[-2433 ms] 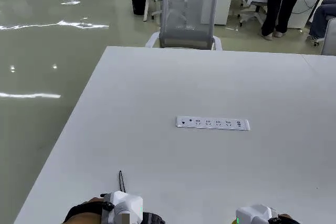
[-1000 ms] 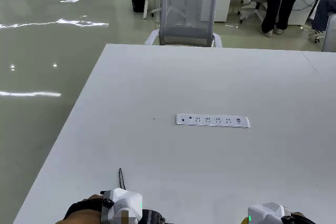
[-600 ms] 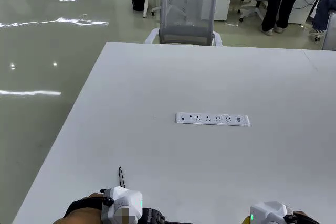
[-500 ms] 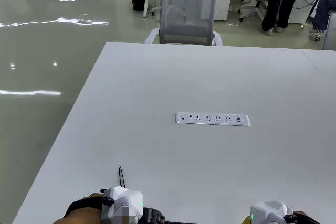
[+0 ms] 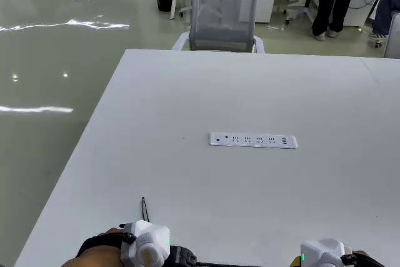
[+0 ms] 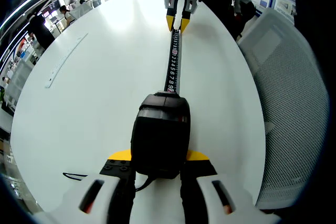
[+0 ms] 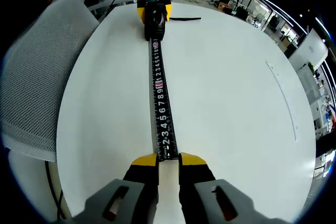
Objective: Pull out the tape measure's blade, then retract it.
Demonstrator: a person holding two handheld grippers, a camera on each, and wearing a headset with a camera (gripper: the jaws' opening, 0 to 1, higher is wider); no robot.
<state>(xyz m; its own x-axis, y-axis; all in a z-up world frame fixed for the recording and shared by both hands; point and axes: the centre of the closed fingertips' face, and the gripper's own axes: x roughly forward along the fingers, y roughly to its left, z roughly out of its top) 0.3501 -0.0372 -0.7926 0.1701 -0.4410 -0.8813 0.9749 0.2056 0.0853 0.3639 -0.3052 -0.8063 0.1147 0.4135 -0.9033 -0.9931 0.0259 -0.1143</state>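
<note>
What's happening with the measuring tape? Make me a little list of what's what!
left gripper: shut on the tape measure case
right gripper: shut on the end of the blade
blade: pulled out, stretched flat along the table between the two grippers, numbers facing up
also on table: white power strip, farther out
stage: blade out, not yet retracted

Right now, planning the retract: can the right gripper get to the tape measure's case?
Likely yes: only bare table and the drawn-out blade lie between, though the right gripper is shut on the blade's tip and the left gripper clamps the case.
</note>
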